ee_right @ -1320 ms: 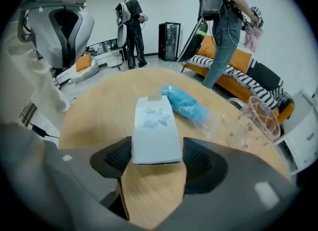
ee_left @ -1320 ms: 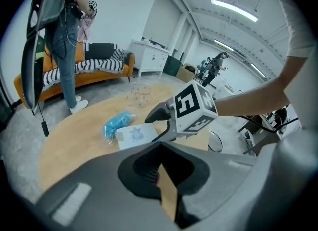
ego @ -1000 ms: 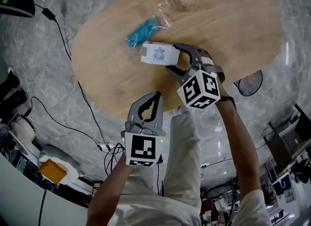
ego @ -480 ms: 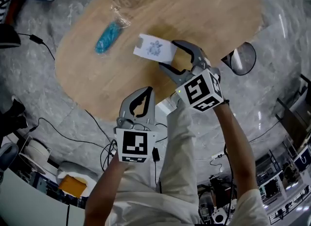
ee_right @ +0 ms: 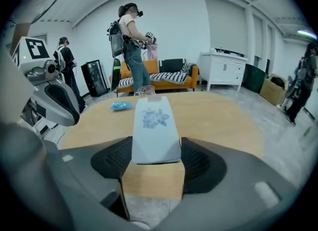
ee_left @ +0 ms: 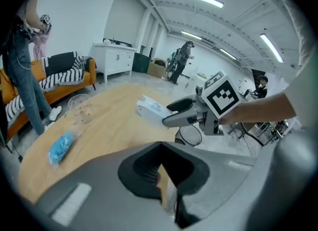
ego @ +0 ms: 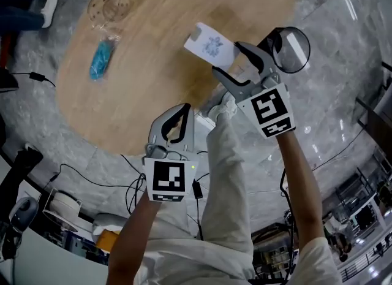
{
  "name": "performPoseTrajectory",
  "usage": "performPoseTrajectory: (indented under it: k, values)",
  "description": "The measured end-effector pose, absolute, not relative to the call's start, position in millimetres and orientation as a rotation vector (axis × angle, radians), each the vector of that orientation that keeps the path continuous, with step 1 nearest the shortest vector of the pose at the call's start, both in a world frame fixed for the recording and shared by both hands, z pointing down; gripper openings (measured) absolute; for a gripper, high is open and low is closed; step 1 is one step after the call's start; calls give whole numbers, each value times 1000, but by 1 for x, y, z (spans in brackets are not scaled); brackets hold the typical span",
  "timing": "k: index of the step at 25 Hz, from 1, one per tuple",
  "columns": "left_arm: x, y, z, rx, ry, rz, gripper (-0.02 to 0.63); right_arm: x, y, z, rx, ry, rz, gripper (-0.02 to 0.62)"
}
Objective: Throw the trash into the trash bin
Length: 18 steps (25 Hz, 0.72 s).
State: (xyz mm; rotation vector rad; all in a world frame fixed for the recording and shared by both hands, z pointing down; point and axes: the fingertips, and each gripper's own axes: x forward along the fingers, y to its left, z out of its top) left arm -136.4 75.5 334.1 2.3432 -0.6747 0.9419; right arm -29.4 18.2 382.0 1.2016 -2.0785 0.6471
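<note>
A white packet [ego: 208, 45] with a blue flower print hangs over the right edge of the oval wooden table [ego: 153, 75], and my right gripper [ego: 228, 60] is shut on its near end. The right gripper view shows the packet [ee_right: 154, 125] clamped between both pads. A round black-rimmed trash bin [ego: 288, 48] stands on the floor just right of that gripper. My left gripper [ego: 177, 113] is shut and holds nothing, hovering at the table's near edge. A blue wrapper [ego: 101, 57] and a clear plastic cup [ego: 105, 7] lie at the table's far left.
Cables [ego: 92, 167] run over the grey marble floor below the table. My trouser leg [ego: 226, 173] hangs between the two grippers. An orange sofa [ee_right: 164, 78], a white cabinet [ee_right: 226, 71] and a standing person [ee_right: 131, 46] are beyond the table.
My right gripper has carried the packet to the right, off the middle of the table toward the bin, and has rolled. The left gripper has shifted only slightly.
</note>
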Motion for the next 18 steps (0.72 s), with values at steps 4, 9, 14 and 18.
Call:
performPoseTrajectory:
  k: [4, 9, 14, 18]
  values:
    - [-63, 98, 320, 2375, -639, 946, 0, 51, 50, 370, 1286, -2045, 685, 333]
    - [-6, 122, 319, 2398, -607, 954, 0, 110, 84, 373, 1345, -2023, 721, 333]
    - [25, 139, 322, 2416, -586, 973, 0, 149, 104, 378, 1405, -1997, 744, 333]
    - [38, 151, 323, 2421, -575, 992, 0, 171, 126, 384, 1462, -1970, 773, 333]
